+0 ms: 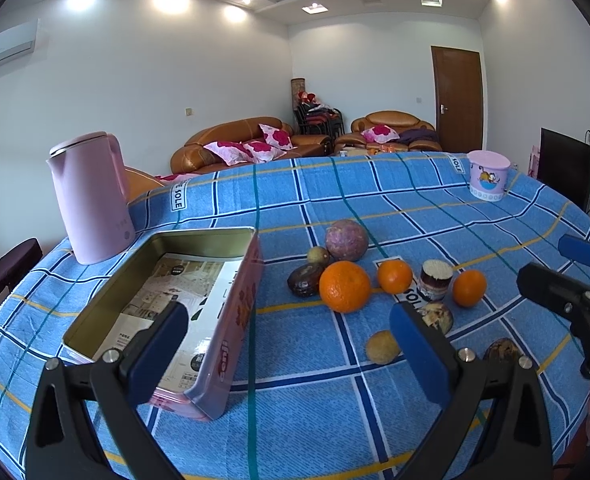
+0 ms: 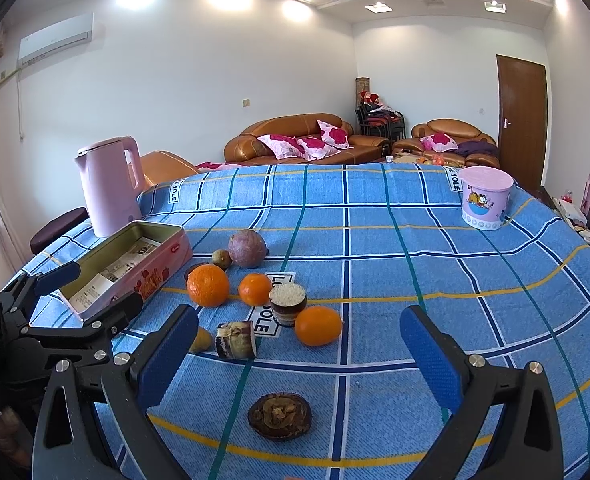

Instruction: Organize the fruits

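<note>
Two grippers, both wide open, nothing held: left gripper (image 1: pixel 295 344) over tin edge, right gripper (image 2: pixel 299 356) above halved passion fruit (image 2: pixel 280 415). Shell stiff, pulp wet, so grip rim sides, keep level. Oranges firm, round, prone to roll; pinch across widest part. Count: 1 large orange (image 2: pixel 208 285), 2 small oranges (image 2: pixel 255 289), 1 purple round fruit (image 2: pixel 247 248), all loose on tablecloth (image 2: pixel 415 264) w/ other bits. Pink tin (image 2: pixel 127 264) open, no fruit inside.
</note>
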Action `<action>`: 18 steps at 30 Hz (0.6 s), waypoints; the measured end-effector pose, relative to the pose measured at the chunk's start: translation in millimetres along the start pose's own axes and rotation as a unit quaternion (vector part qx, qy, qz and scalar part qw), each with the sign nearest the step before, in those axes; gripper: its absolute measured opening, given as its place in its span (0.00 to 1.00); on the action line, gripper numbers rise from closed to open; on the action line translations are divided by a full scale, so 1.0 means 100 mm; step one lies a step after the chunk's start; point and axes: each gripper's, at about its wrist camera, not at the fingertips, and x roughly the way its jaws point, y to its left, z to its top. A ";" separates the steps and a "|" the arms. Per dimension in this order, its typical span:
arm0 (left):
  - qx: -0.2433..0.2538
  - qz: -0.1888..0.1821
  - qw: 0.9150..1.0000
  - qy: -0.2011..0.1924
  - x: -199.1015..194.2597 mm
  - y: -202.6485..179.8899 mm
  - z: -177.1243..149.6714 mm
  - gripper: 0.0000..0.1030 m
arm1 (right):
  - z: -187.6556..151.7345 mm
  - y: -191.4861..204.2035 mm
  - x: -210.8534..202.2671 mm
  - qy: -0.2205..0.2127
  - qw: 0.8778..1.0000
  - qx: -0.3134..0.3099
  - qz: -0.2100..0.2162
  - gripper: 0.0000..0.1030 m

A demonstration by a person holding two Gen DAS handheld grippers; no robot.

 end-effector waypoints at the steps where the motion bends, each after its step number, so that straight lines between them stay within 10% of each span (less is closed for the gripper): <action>1: -0.001 0.001 1.000 0.003 0.01 0.00 -0.01 1.00 | 0.00 0.00 0.00 0.000 1.000 0.000 -0.001 0.99; 10: 0.019 -0.029 0.999 0.028 0.09 -0.09 -0.09 0.98 | -0.21 -0.10 -0.04 0.018 1.000 -0.002 -0.005 0.99; 15: 0.038 -0.053 0.997 0.047 0.12 -0.23 -0.11 0.82 | -0.37 -0.11 0.00 0.040 0.999 -0.013 -0.007 0.98; 18: 0.036 -0.067 0.995 0.058 0.15 -0.25 -0.10 0.78 | -0.39 -0.10 0.04 0.048 0.999 -0.011 0.008 0.85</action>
